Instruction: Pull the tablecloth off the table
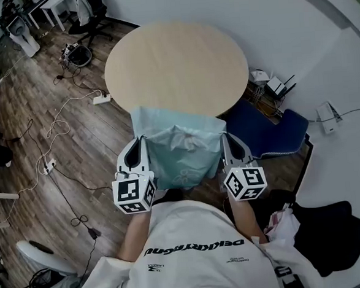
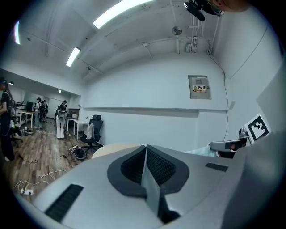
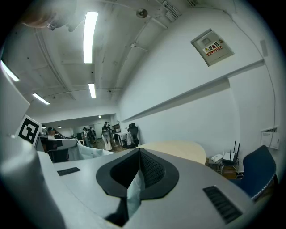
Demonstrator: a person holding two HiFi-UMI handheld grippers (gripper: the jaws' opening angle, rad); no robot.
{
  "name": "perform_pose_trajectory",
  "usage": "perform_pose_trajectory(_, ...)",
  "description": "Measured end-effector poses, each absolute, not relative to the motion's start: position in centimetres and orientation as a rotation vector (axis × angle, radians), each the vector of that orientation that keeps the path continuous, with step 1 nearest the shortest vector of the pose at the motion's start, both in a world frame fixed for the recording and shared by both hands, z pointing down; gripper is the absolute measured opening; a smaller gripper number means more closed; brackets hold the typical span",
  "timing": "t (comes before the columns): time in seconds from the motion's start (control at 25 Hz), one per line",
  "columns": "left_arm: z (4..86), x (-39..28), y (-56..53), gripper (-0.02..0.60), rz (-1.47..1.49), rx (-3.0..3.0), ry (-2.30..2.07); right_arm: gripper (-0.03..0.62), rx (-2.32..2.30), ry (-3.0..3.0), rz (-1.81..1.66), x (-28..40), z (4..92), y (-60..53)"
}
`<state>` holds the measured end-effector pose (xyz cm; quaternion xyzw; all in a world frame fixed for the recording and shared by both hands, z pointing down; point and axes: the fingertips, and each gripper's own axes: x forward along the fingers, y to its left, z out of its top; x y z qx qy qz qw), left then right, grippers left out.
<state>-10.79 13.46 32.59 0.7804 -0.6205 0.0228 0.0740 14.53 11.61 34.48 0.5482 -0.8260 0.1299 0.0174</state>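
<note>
1. The pale blue tablecloth (image 1: 179,151) is almost wholly off the round table (image 1: 174,60). Only its far edge lies over the near rim, and the rest sags in a bunch between the two claws, in front of the person's chest
2. The left claw (image 1: 139,142) is clamped tight on the cloth's left side. In the left gripper view a thin fold stands pinched in the seam between the closed jaws
3. The right claw (image 1: 225,138) is closed just as tightly on the right side, with a strip of cloth caught between its pads (image 3: 149,167)
4. Gripping one side each, level and apart, looks meant to keep the cloth spread so it slides as a sheet rather than catching on the rim
5. The tabletop is bare, so nothing can be dragged along with the cloth, which has only the near rim left to clear
6. A blue chair (image 1: 271,134) sits close on the person's right, and cables (image 1: 56,127) trail over the floor on the left. Straight back seems the freest way, though the floor behind the person is out of sight
</note>
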Motion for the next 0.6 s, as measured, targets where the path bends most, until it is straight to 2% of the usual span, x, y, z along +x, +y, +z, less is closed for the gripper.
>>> perform_pose_trajectory(0.6, 33.0, -10.6, 17.0, 0.016, 0.093, 2.326, -1.851, 0.032, 1.73, -2.545, 0.422, 15.1, 35.2, 13.9)
